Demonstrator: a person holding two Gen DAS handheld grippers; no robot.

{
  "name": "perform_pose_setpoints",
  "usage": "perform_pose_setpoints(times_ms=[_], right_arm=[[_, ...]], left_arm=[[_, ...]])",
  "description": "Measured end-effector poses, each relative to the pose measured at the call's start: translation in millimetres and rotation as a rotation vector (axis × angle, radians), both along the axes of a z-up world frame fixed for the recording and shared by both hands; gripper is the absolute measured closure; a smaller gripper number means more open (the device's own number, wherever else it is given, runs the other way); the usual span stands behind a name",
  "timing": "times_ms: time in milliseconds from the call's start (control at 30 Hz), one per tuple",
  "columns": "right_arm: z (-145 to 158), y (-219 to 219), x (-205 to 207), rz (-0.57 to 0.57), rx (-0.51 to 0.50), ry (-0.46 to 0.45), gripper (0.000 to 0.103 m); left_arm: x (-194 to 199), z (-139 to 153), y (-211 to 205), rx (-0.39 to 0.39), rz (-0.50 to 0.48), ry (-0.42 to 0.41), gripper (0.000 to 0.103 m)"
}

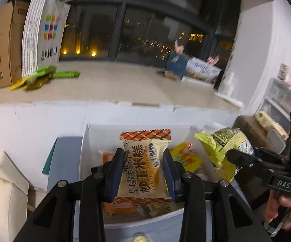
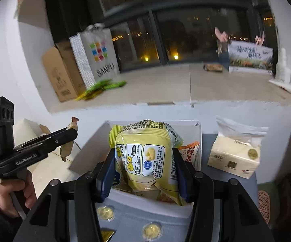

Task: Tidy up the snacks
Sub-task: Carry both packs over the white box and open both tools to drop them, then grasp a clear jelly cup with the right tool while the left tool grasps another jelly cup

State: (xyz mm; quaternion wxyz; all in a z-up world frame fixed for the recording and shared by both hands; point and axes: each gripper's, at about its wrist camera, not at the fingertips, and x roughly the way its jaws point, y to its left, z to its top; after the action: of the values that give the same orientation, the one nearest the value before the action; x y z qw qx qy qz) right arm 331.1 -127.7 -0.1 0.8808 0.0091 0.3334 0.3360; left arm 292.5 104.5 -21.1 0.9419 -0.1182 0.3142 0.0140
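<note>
White box (image 2: 197,135) fills the lower middle of both my wrist feeds, already stuffed with packets. Right gripper (image 2: 143,165) is clamped on the puffy yellow snack bag (image 2: 145,151) dead centre over it. My left gripper (image 1: 143,173) pinches the smaller rice cake packet (image 1: 143,167) above the box too.

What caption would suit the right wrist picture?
Right gripper shut on a yellow snack bag above the white box, tissue pack alongside.
</note>
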Motion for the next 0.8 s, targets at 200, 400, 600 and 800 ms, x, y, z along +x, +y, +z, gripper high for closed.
perform_pose_setpoints(times_ms=[200,400,600,800], right_arm=[[-27.8,19.0,30.1,0.020,-0.039,0.087,0.021],[-29.2,12.7,21.2,0.021,-0.026,0.041,0.000],[-5.6,5.0,0.2,0.039,-0.008,-0.026,0.000],[19.3,-8.9,-46.1,0.086,0.030,-0.112,0.000]], left_arm=[[4.0,-24.3,6.5,0.020,0.031,0.059,0.000],[-12.2,-18.4,7.7,0.058,0.029,0.064,0.000],[-45.5,7.9,-0.7,0.065,0.010,0.005,0.000],[-98.6,29.7,-18.7,0.071,-0.024,-0.070,0.000]])
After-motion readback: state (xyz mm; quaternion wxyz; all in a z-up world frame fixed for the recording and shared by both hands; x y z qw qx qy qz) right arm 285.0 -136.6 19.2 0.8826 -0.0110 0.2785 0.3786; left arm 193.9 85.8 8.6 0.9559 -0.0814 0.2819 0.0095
